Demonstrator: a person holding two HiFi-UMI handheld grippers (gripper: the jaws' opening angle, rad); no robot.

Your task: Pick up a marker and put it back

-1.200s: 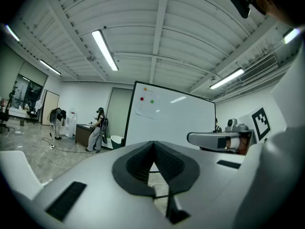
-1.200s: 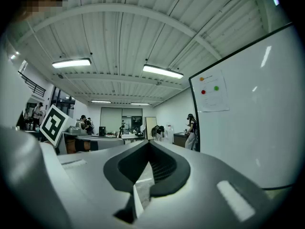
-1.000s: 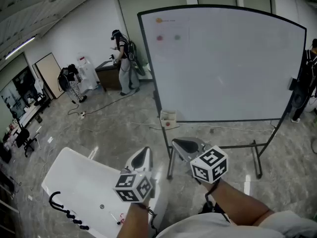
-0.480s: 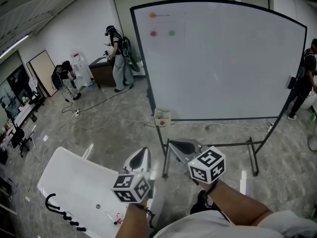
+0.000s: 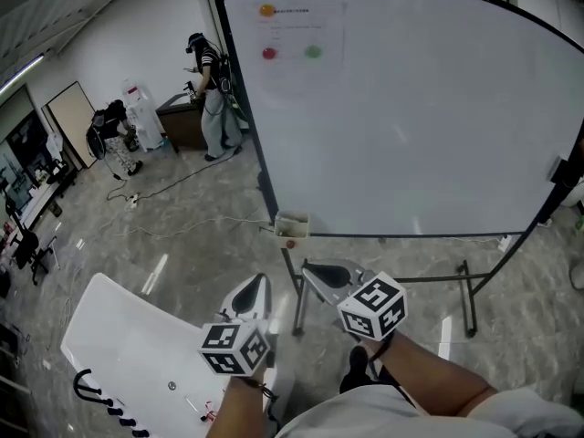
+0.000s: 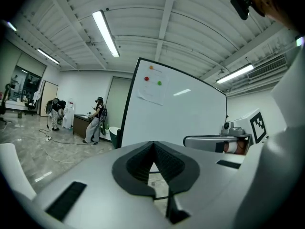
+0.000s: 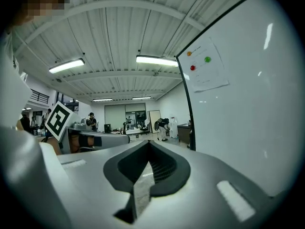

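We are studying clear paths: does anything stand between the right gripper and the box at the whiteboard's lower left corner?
Nothing visible does. The right gripper, shut and empty, is short of the box on the whiteboard, with only open air between them. No marker can be made out in the box from here.

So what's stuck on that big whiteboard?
In the upper left corner of the whiteboard sits a paper sheet carrying an orange dot, a red dot and a green dot, likely magnets. Its print is too small to read. Anything behind the board is covered.
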